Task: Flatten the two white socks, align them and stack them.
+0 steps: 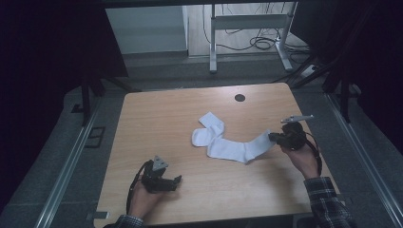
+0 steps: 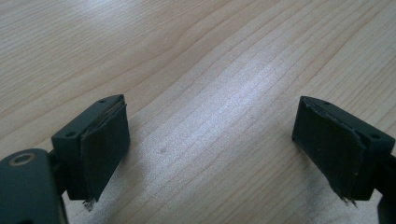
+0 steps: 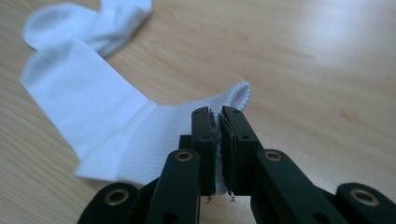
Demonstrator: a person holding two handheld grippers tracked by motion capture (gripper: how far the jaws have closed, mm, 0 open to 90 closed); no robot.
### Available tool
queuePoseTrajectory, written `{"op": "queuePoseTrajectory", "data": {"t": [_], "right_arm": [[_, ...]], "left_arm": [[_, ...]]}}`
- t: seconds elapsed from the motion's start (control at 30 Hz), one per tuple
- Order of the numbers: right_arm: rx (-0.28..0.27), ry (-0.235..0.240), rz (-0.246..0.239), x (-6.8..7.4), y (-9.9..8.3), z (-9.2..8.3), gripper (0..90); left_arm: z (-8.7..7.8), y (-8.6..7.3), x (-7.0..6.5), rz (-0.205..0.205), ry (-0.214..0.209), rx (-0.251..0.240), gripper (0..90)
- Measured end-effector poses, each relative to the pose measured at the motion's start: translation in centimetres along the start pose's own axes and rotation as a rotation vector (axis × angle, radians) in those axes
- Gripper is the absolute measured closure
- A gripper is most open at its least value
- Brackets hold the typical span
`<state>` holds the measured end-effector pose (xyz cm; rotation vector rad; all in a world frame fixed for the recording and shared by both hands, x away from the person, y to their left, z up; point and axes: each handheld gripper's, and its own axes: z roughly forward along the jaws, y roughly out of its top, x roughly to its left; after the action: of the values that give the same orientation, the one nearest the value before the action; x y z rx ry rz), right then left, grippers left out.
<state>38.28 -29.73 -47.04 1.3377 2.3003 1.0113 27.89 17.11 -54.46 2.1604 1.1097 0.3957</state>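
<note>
Pinching the white sock's (image 3: 107, 126) cuff, right tongs (image 3: 219, 116) clamped – second sock (image 1: 209, 129) overhead, left tongs (image 2: 210, 140) apart on table (image 2: 196, 56)

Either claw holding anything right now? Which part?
The right claw is shut on the cuff end of the long white sock. The left claw is open over bare table, holding nothing.

A lab-like workroom: bare wooden table (image 1: 157, 123), metal desk frame (image 1: 247, 21), loose floor cables (image 1: 259, 42), dark curtains (image 1: 43, 57).
</note>
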Motion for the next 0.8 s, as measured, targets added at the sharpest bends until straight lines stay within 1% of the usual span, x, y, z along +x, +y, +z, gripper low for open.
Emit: {"op": "queuePoseTrajectory", "data": {"t": [0.03,0.07,0.1,0.13,0.17,0.2,0.23,0.27,0.3,0.37,0.4,0.53,0.57,0.63,0.7,0.8], "right_arm": [[0.0,0.0,0.0,0.0,0.0,0.0,83.3],[0.017,-0.007,0.01,-0.5,-1.2,0.7,82.2],[0.026,-0.015,0.008,-0.7,-1.7,1.0,81.0],[0.026,-0.015,0.008,-0.7,-1.7,1.0,81.0],[0.034,-0.026,0.007,-0.9,-2.3,1.2,79.1],[0.039,-0.034,0.016,-1.2,-2.9,1.5,75.9],[0.036,-0.033,0.027,-1.4,-3.3,1.6,73.3],[0.024,-0.038,0.028,-1.8,-3.4,1.4,68.1],[0.013,-0.042,0.03,-1.9,-3.4,1.1,66.7],[-0.021,-0.027,0.043,-2.1,-3.3,0.6,63.0],[-0.025,-0.023,0.046,-2.1,-3.4,0.5,62.1],[-0.001,-0.044,0.019,-2.1,-3.8,0.7,59.5],[0.001,-0.048,0.016,-2.1,-3.9,0.8,58.8],[0.002,-0.055,0.017,-2.2,-4.0,0.8,56.7],[-0.006,-0.055,0.028,-2.4,-4.1,0.8,55.3],[-0.011,-0.055,0.04,-2.5,-4.2,0.9,53.8]], "left_arm": [[0.0,0.0,0.0,0.0,0.0,0.0,11.3],[0.0,0.0,0.1,0.004,-0.001,0.001,11.3],[0.0,0.0,0.1,0.004,-0.001,0.001,11.4],[0.0,0.1,0.1,0.005,-0.001,0.0,11.4],[0.1,0.1,0.1,0.003,-0.001,0.001,11.5],[0.1,0.1,0.1,0.004,-0.001,0.0,11.5],[0.1,0.1,0.1,0.004,-0.001,0.0,11.5],[0.1,0.2,0.1,0.005,-0.002,0.0,11.5],[0.1,0.2,0.1,0.005,-0.001,0.002,11.5],[0.2,0.2,0.1,-0.001,0.001,-0.001,11.5],[0.2,0.2,0.1,-0.003,0.004,0.0,11.6],[0.2,0.6,0.0,-0.008,0.007,0.014,14.8],[0.2,0.6,0.0,-0.008,0.007,0.014,17.3],[0.3,1.2,-0.1,-0.005,0.009,0.024,21.3],[0.4,1.8,-0.2,0.005,0.009,0.015,23.2],[0.3,2.9,-0.5,0.026,0.011,-0.016,26.9]]}}
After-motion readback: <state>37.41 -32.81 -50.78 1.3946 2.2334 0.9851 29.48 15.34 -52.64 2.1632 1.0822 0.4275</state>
